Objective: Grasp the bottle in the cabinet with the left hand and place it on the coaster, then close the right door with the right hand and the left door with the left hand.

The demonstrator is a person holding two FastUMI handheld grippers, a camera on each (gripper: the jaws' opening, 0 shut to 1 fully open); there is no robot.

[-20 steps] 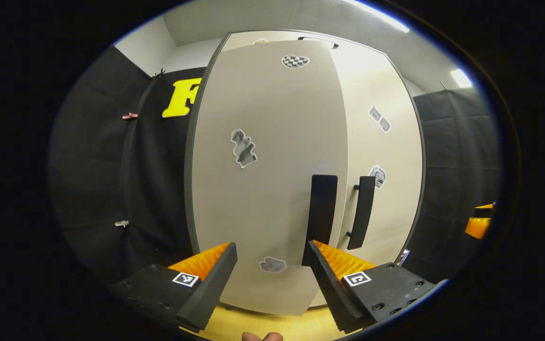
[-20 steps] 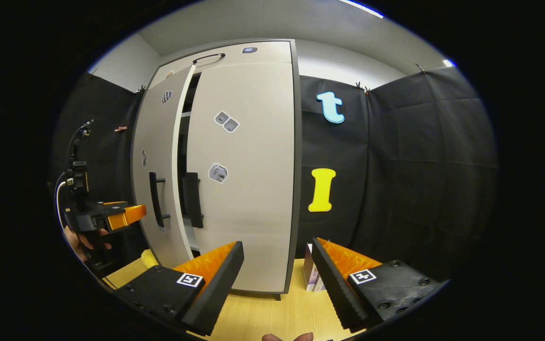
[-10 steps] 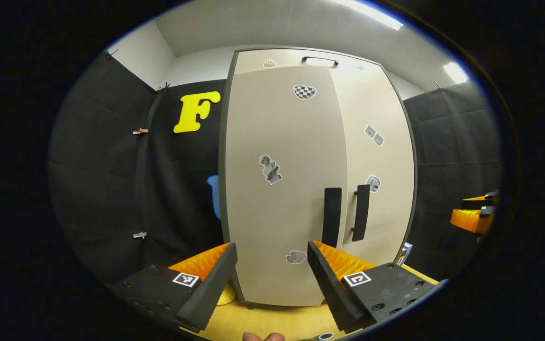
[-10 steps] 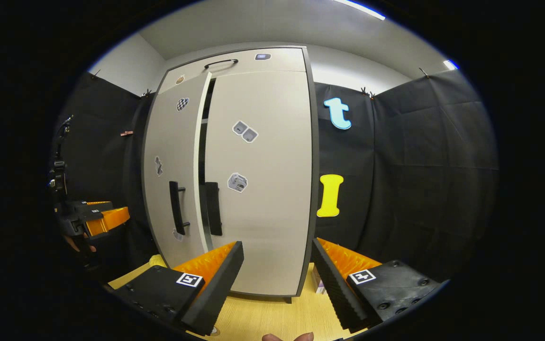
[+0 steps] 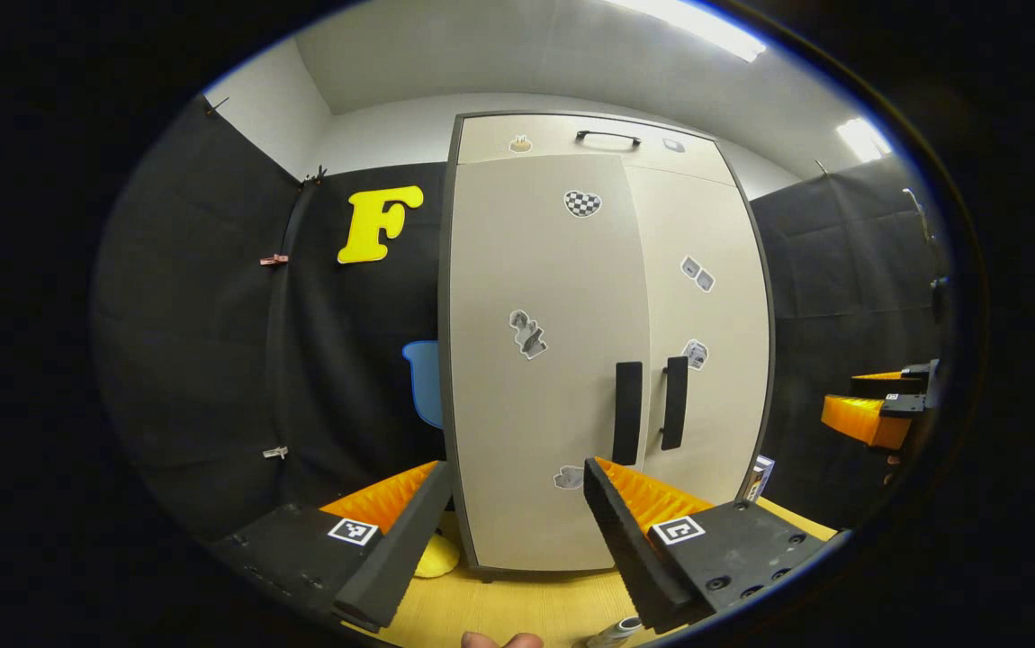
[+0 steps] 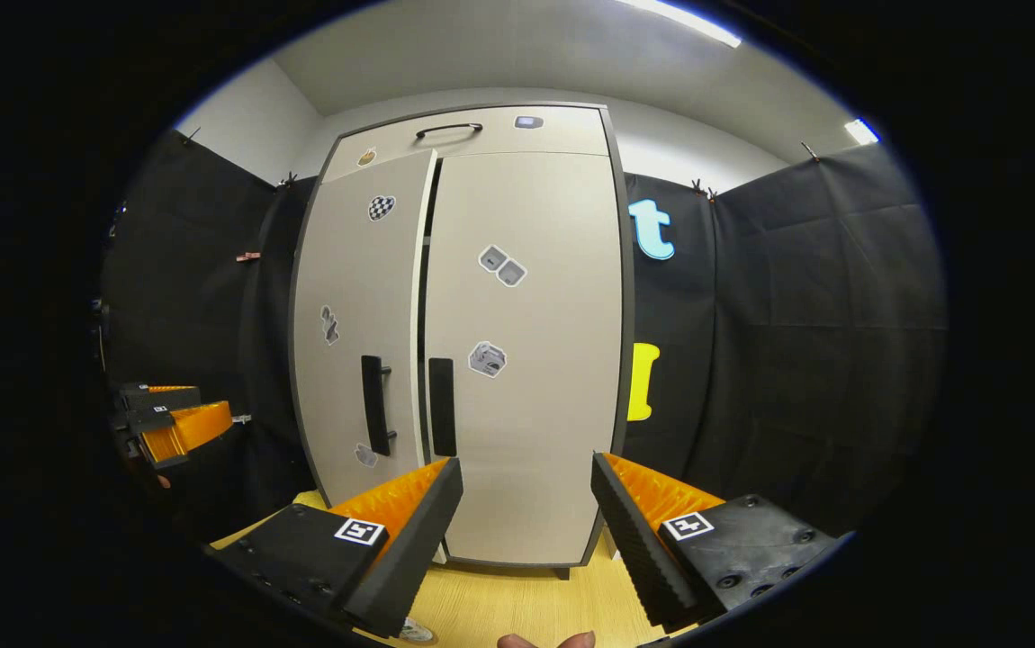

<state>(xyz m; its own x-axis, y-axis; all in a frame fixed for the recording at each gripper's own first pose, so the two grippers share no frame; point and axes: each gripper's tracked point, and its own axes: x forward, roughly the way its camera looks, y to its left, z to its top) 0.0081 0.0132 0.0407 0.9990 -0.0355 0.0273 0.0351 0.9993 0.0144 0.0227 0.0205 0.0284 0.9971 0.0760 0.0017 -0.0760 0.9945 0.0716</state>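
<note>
Cabinet [image 6: 517,360] doors stand almost shut on the wooden surface [image 6: 517,612], the left door [image 6: 360,333] just short of the right door [image 6: 526,360], a thin dark gap between. Left claw [image 5: 517,504] and right claw [image 6: 526,504] gape wide and empty before the cabinet. Bottle [image 5: 612,634] top peeks below the cabinet, beside the left claw.

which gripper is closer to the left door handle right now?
Hard to call; probably left. The left gripper faces the left door handle almost head-on, fingers apart and clear of it. The right gripper stands back, facing the right door.
</note>
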